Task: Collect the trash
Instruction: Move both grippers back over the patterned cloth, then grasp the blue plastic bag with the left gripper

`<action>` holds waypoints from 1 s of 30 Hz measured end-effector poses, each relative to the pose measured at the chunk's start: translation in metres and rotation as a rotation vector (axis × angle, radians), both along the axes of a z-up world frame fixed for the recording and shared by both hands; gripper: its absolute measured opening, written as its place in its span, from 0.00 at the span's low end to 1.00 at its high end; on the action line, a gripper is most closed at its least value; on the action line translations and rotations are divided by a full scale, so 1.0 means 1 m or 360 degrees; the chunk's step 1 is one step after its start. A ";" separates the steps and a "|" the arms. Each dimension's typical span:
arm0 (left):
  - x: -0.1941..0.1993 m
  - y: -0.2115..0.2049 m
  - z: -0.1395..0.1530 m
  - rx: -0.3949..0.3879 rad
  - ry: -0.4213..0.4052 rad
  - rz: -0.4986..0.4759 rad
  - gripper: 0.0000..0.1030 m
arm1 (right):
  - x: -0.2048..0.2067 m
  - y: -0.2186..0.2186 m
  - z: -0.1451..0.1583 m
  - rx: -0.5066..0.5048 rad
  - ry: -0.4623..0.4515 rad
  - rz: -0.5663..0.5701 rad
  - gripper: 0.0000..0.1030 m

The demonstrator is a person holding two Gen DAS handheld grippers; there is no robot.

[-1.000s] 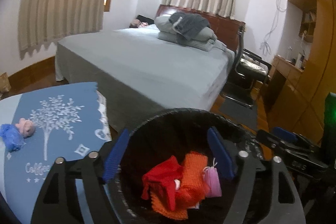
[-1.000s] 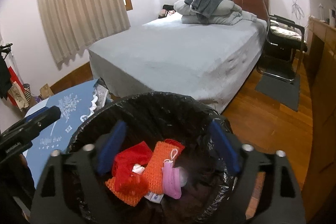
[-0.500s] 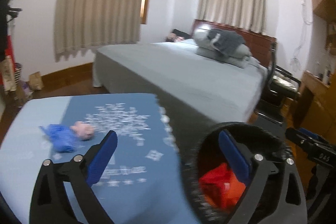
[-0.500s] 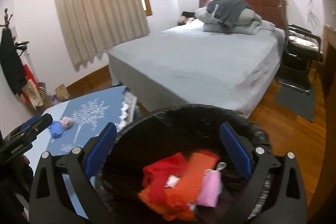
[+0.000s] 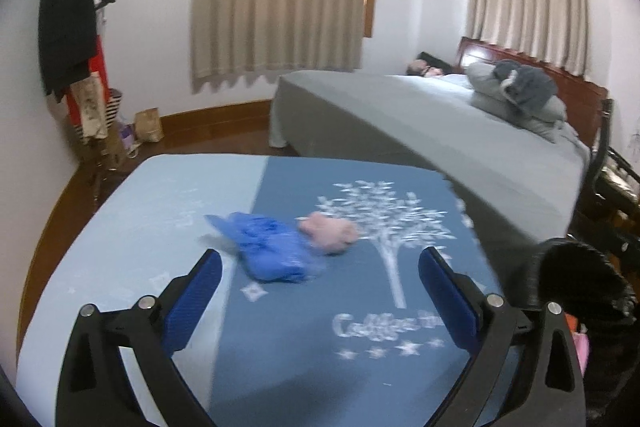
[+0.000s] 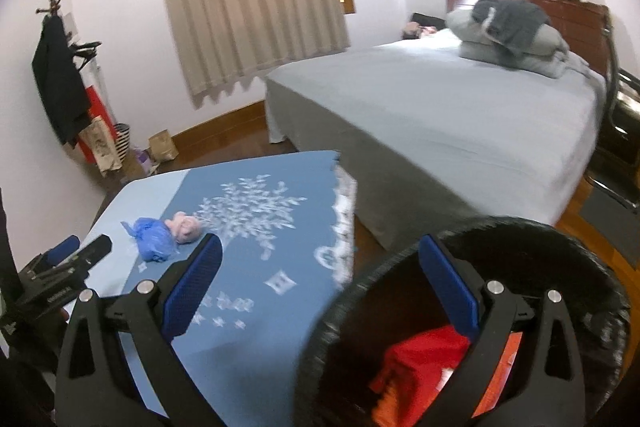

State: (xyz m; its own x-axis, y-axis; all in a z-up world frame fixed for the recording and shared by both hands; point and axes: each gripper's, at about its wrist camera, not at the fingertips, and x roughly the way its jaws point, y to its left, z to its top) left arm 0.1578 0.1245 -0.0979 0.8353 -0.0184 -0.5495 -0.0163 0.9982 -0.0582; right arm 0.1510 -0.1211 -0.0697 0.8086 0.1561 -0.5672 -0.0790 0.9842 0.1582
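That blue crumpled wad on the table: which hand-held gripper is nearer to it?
Left. The left hand-held gripper hangs open just short of the blue wad; the right hand-held gripper sits farther off, over the bin edge.

Blue-clothed table (image 5: 168, 195) w/ blue wad (image 5: 272, 251), touching pink lump (image 5: 330, 233), maybe tissue.

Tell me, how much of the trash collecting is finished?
Done: red and orange pieces lie inside the black bin. In hand: nothing; the left claw and right claw are open and empty. Left: a blue wad and a pink wad on the table.
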 end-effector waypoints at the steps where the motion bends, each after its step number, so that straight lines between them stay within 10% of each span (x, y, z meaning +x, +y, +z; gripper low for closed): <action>1: 0.005 0.008 -0.004 0.0004 0.0008 0.0022 0.94 | 0.006 0.006 -0.001 -0.0007 0.0002 0.0016 0.93; 20: 0.084 0.040 -0.066 -0.0008 0.0251 0.0062 0.87 | 0.090 0.078 -0.048 -0.0075 0.0141 0.0121 0.93; 30: 0.101 0.035 -0.079 -0.0053 0.0386 -0.0060 0.49 | 0.103 0.085 -0.058 -0.0097 0.0165 0.0133 0.93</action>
